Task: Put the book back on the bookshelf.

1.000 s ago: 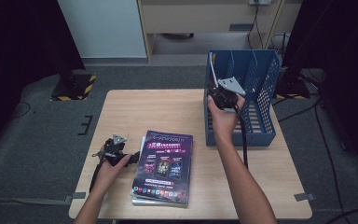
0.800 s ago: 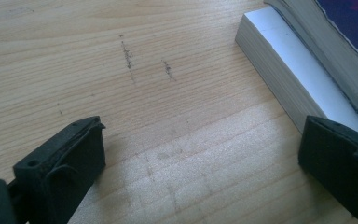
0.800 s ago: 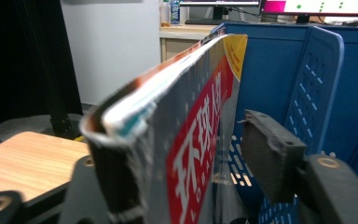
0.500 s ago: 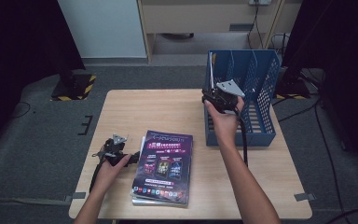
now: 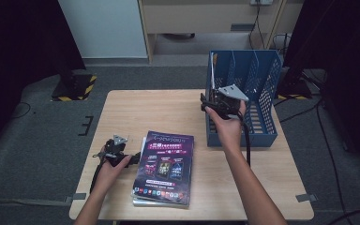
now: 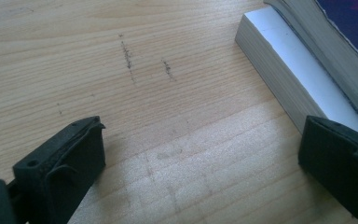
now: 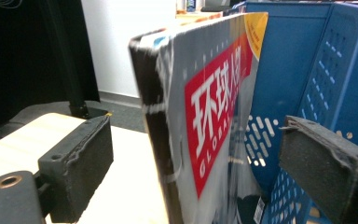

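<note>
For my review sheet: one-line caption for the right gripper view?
Right gripper open, its jaws clear of the upright magazine in the blue rack.

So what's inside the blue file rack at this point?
One magazine stands upright in the blue file rack, in its leftmost slot, between the right gripper's jaws, which have just been opening and stand clear of it. Its lower edge is hidden by the rack wall.

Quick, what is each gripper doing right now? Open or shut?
Left gripper: open, holding nothing, over the wooden table beside the stack of magazines.
Right gripper: jaws just opened, pads off the red-and-grey magazine standing between them.
</note>
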Demonstrator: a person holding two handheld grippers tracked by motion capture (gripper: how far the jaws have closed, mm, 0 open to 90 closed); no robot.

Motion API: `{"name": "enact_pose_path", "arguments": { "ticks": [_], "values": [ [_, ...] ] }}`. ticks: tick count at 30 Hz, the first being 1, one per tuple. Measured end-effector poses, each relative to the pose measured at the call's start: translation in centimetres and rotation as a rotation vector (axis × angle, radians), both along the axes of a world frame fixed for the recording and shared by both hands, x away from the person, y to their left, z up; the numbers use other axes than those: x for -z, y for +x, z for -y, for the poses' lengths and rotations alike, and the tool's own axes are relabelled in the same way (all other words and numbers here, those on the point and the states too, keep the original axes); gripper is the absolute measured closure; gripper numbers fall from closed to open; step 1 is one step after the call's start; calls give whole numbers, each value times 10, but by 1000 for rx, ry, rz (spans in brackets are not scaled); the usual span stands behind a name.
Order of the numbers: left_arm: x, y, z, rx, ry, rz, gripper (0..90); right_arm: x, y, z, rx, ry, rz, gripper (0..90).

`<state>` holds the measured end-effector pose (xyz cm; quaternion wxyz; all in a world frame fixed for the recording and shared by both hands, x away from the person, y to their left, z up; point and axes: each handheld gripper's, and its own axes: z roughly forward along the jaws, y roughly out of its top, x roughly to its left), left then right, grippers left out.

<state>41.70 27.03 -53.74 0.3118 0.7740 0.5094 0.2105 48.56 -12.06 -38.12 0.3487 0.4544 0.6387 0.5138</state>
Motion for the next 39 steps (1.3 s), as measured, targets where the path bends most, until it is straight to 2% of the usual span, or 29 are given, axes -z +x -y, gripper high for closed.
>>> {"name": "enact_pose_path", "arguments": {
  "ticks": [12, 18, 23, 29, 32, 39],
  "values": [
    [0, 0, 0, -1, 0, 1, 0, 5, -20, 18, -53, 40, -27, 73],
    [0, 0, 0, 0, -1, 0, 0, 9, -29, 20, -90, 63, -32, 59],
    [0, 0, 0, 4, -3, -2, 0, 15, -37, 19, -125, 62, -40, 56],
    [0, 1, -1, 7, -5, -3, 0, 24, -49, 23, -147, 69, -32, 73],
    [0, 1, -1, 6, -12, -4, 0, 30, -53, 26, -155, 76, -41, 83],
    [0, 1, -2, 16, -8, -1, 0, 51, -63, 25, -172, 59, -66, 117]
  ]
}}
